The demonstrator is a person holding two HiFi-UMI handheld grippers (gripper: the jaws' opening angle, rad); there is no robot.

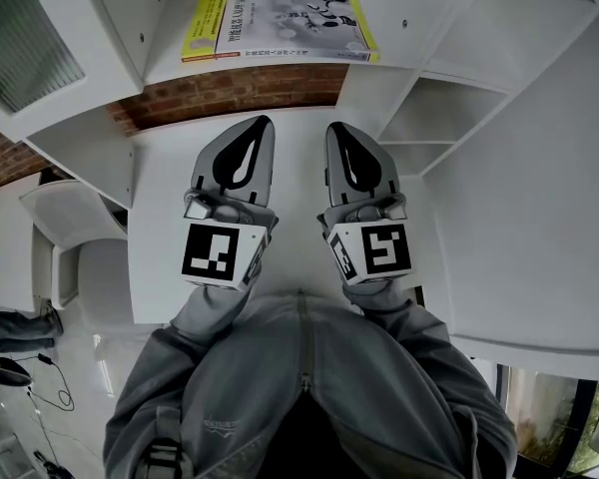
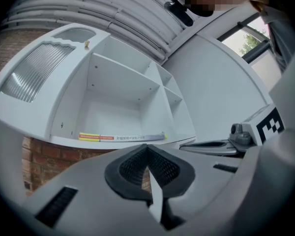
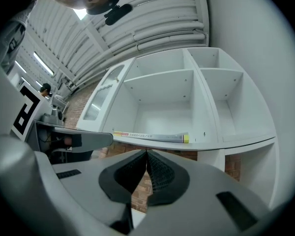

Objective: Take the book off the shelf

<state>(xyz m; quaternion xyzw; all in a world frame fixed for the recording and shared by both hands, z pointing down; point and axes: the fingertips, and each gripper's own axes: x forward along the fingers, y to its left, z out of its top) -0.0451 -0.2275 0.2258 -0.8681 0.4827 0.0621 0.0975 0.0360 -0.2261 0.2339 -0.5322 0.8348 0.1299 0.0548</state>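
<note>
A thin book (image 1: pixel 280 23) with a yellow spine edge and a pale illustrated cover lies flat on the white shelf board (image 1: pixel 399 68), in the wide compartment. Its spine shows as a thin strip in the left gripper view (image 2: pixel 120 137) and in the right gripper view (image 3: pixel 150 137). My left gripper (image 1: pixel 261 124) and right gripper (image 1: pixel 336 130) hang side by side below the shelf, over the white desk. Both are shut with nothing between their jaws, their tips pointing up towards the book and well short of it.
The white shelf unit has further open compartments (image 3: pixel 231 102) to the right of the book's. A red brick wall (image 1: pixel 240 88) shows under the shelf board. A frosted cabinet door (image 2: pixel 34 73) sits at the left. A white chair (image 1: pixel 75 238) stands left of the desk (image 1: pixel 299 178).
</note>
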